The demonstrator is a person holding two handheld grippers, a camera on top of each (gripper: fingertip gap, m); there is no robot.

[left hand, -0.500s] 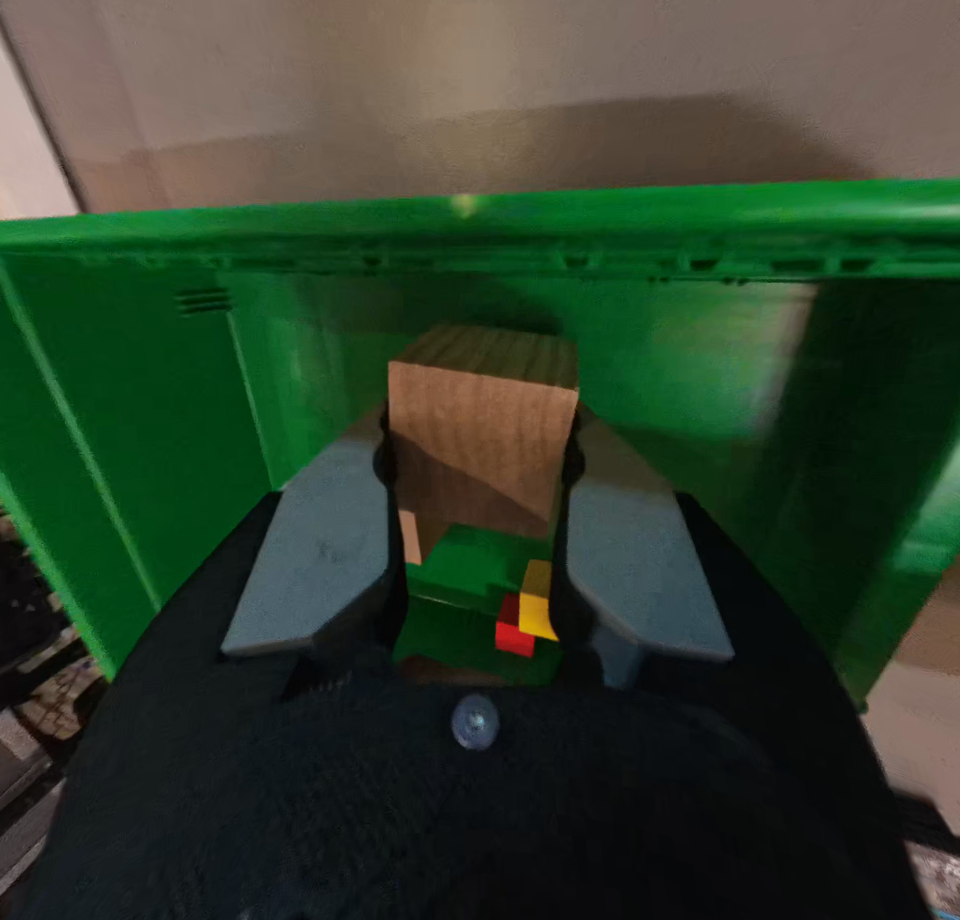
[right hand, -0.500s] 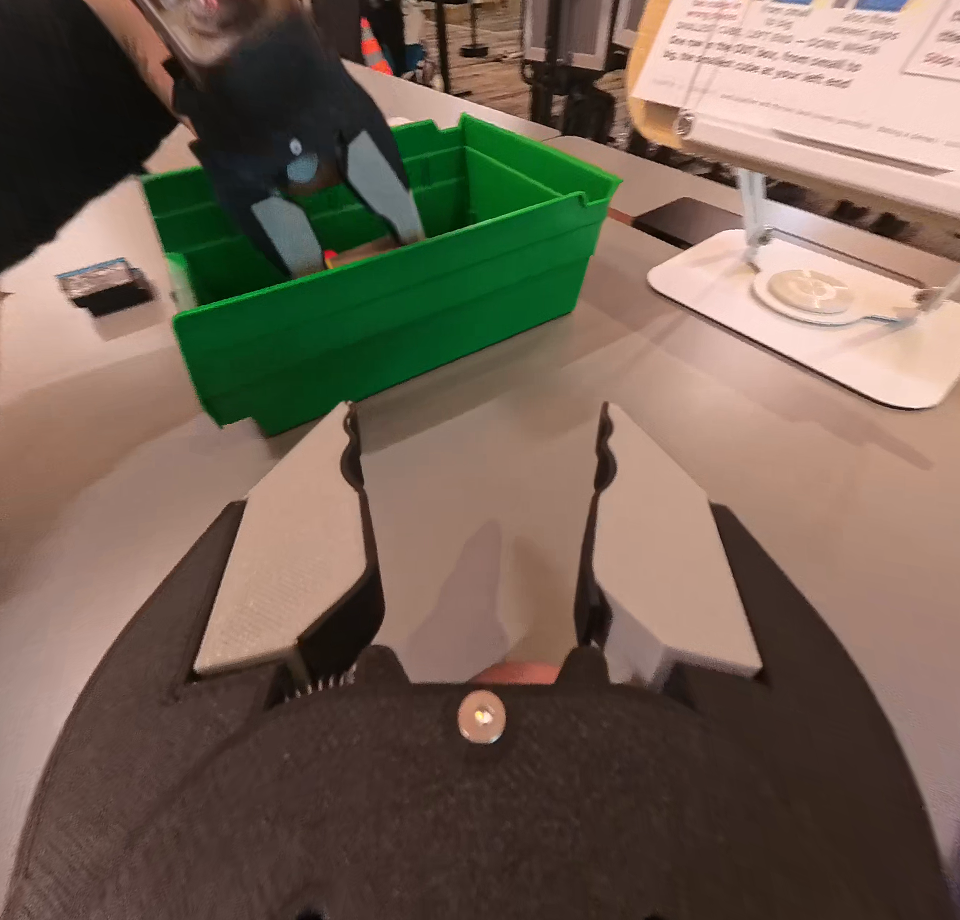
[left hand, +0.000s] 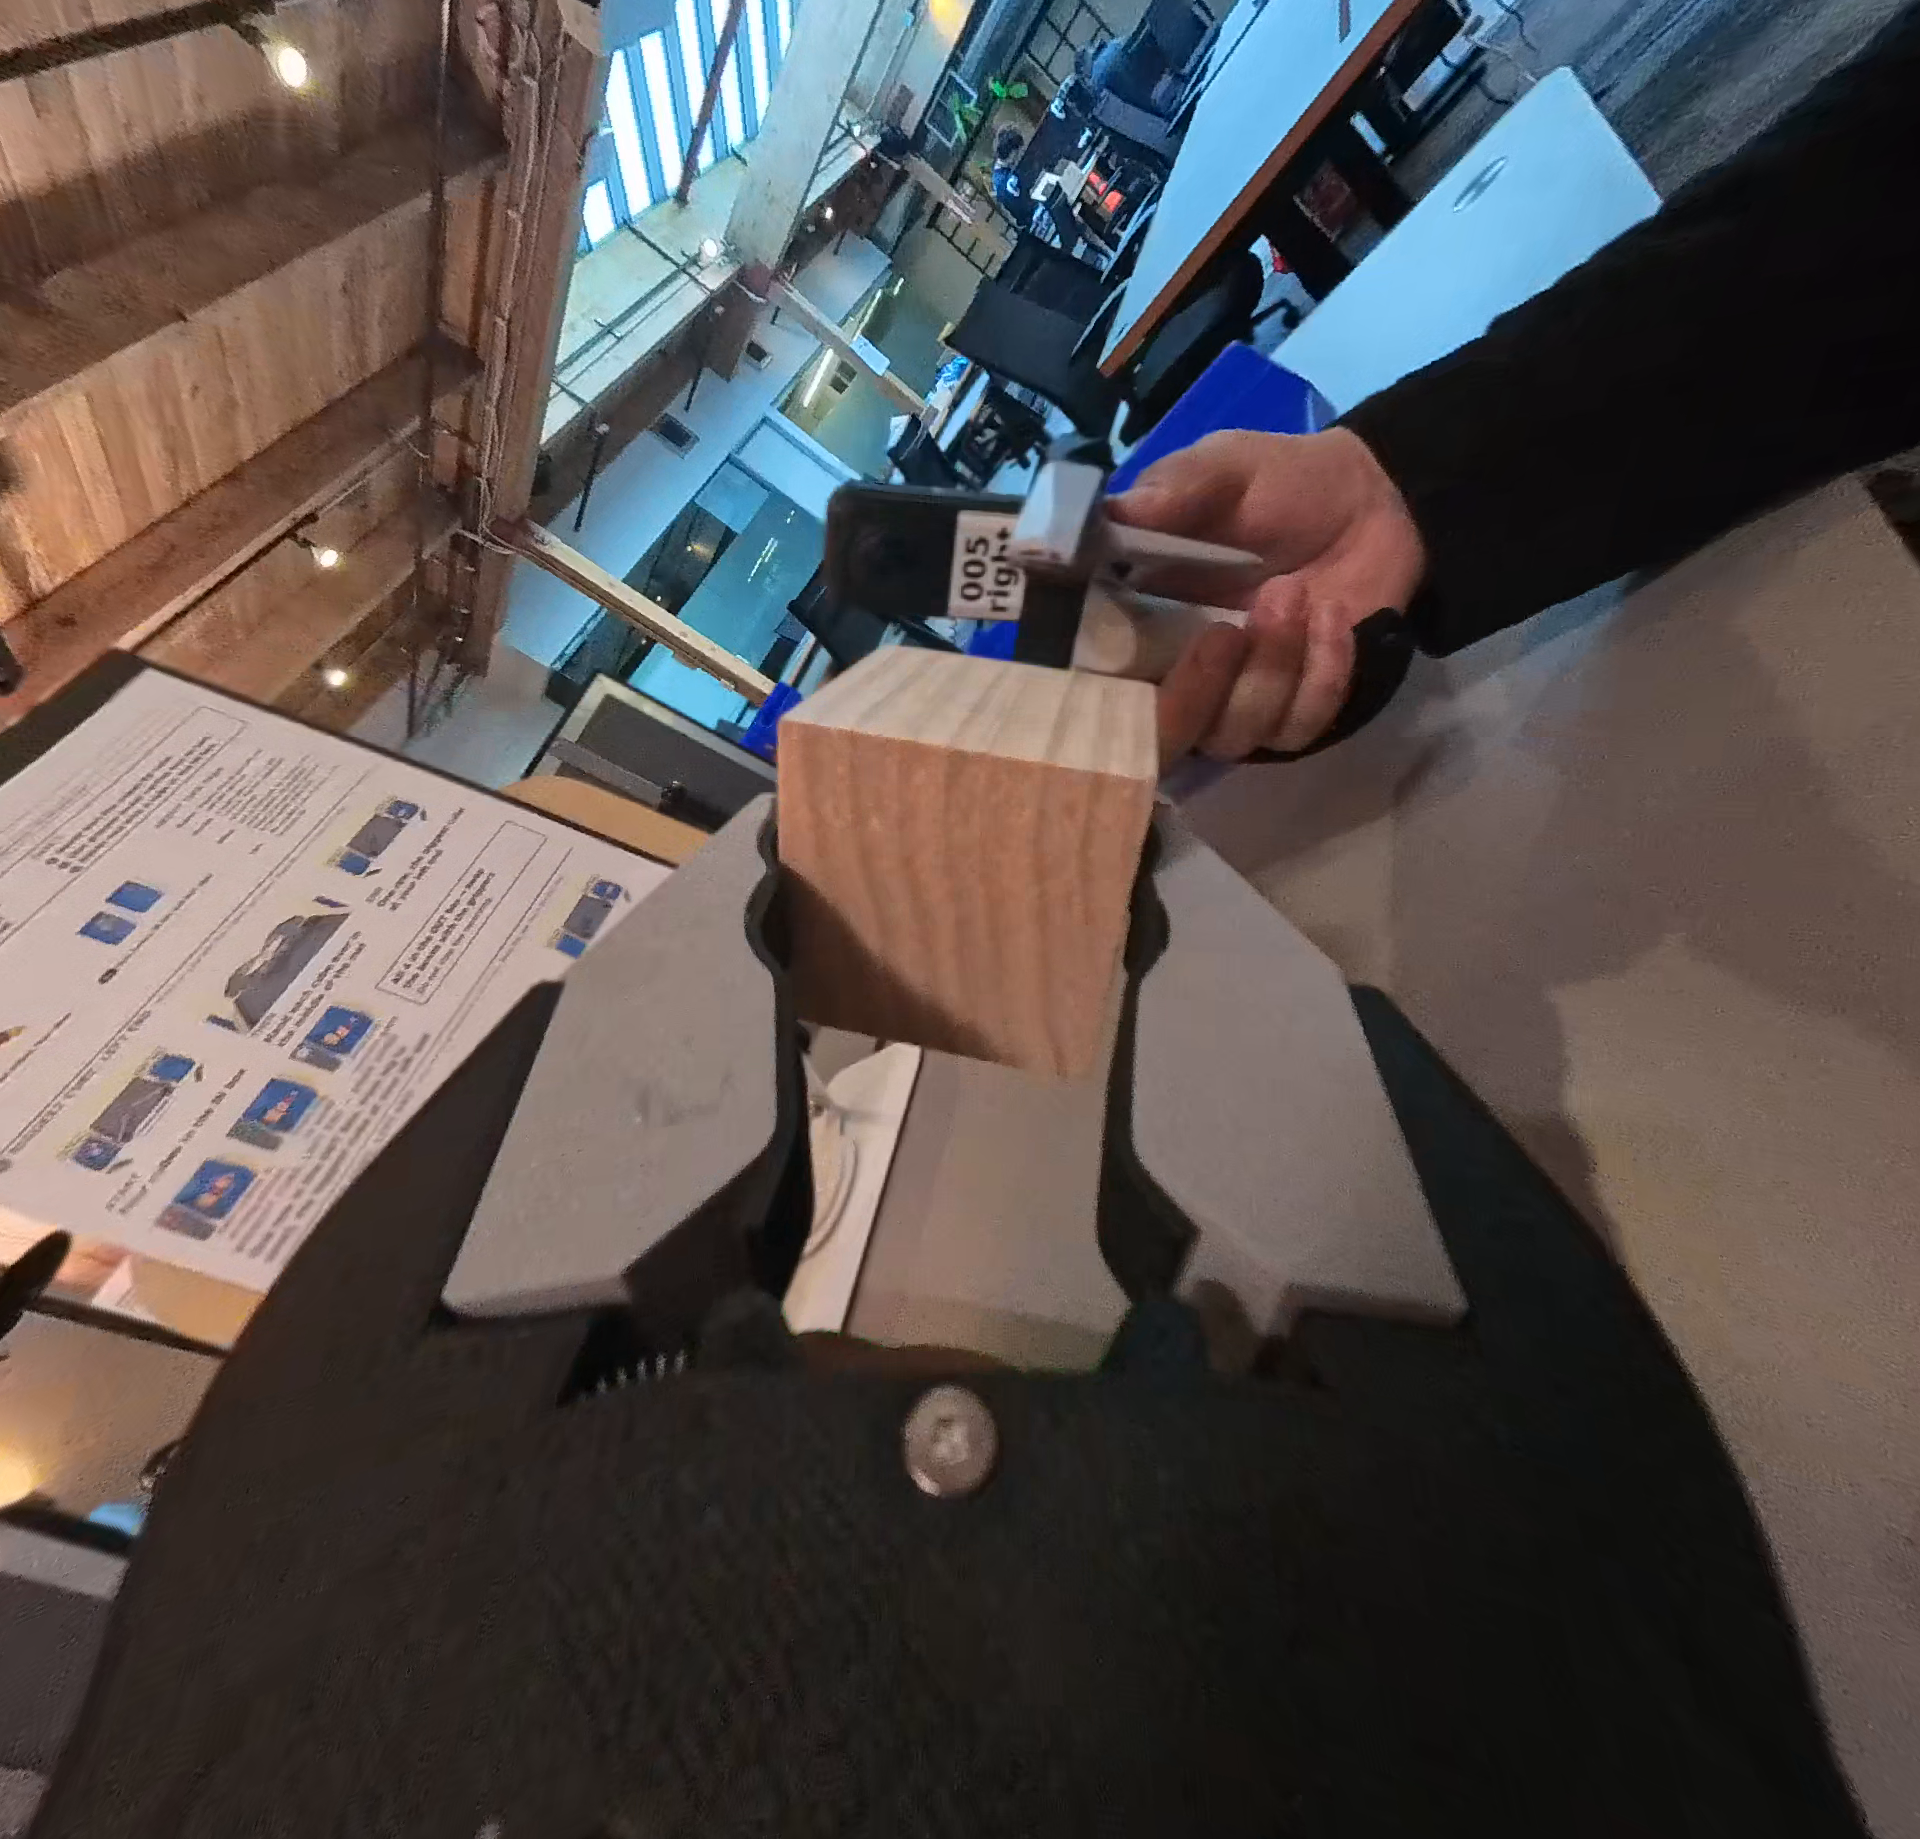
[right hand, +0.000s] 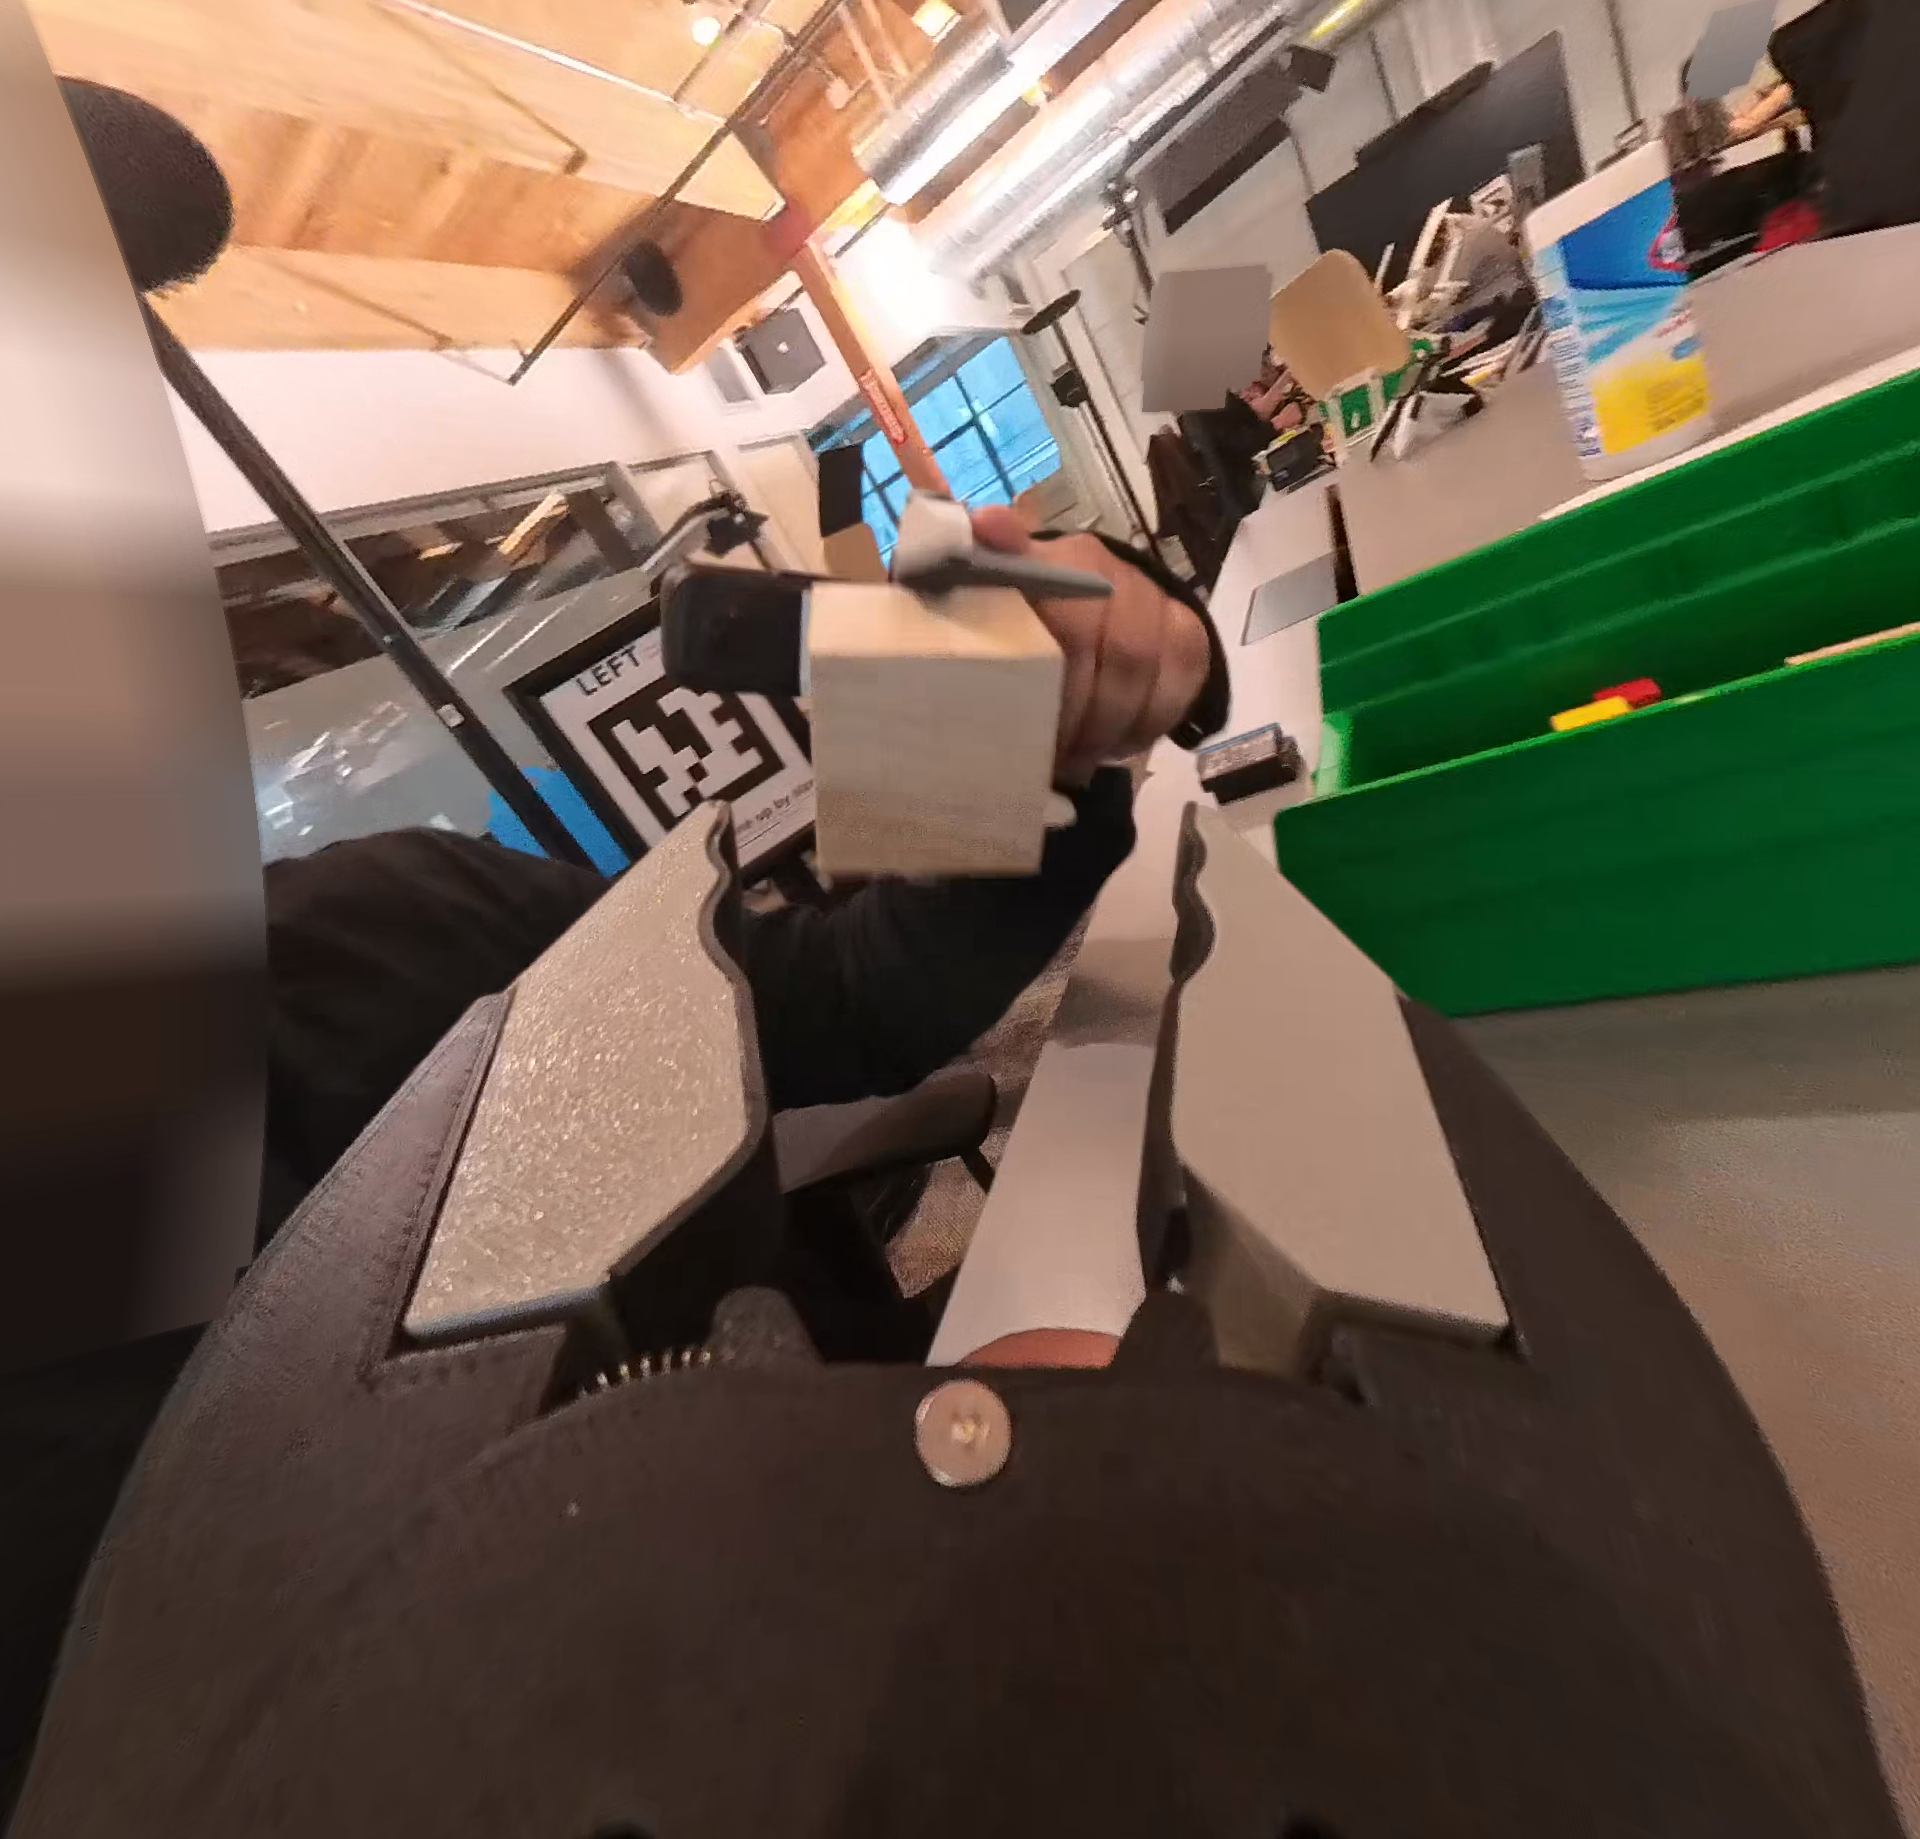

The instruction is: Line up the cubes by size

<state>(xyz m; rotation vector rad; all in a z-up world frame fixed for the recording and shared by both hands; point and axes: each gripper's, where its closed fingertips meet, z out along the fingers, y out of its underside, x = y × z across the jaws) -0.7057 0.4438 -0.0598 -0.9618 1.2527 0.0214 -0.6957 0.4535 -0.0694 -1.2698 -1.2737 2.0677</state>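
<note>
Held aloft: a large pale wooden cube (left hand: 961,854) with straight lengthwise grain and sharp edges, pinched between the grey fingers of the left tool (left hand: 954,859), clear of the counter. Seen again in the right wrist view at 12 o'clock (right hand: 930,740), tilted, in front of the hand (right hand: 1127,662) that grips the left tool's handle. Right tool (right hand: 951,890) spread wide, nothing between its fingers, aimed toward the cube. In the left wrist view, at 1 o'clock, the right tool's camera body and handle (left hand: 1039,568), wrapped by a hand (left hand: 1288,594) in a black sleeve.

Below and to 3 o'clock in both views, a smooth grey counter (left hand: 1662,906). On it at 3 o'clock in the right wrist view, a green plastic bin (right hand: 1610,854) with inner dividers, holding small yellow and red blocks (right hand: 1605,706). Beyond the bin at 1 o'clock, a white tub of wipes (right hand: 1621,335) with a blue and yellow label. Just left of the bin, a small dark flat device (right hand: 1247,763) on the counter.

At 9 o'clock in the left wrist view, a printed instruction sheet (left hand: 260,958) on a stand. Overhead, wooden ceiling beams (left hand: 260,283) with spot lamps; farther off, tall windows, desks, chairs and silver ducting, all tilted by the camera angle.
</note>
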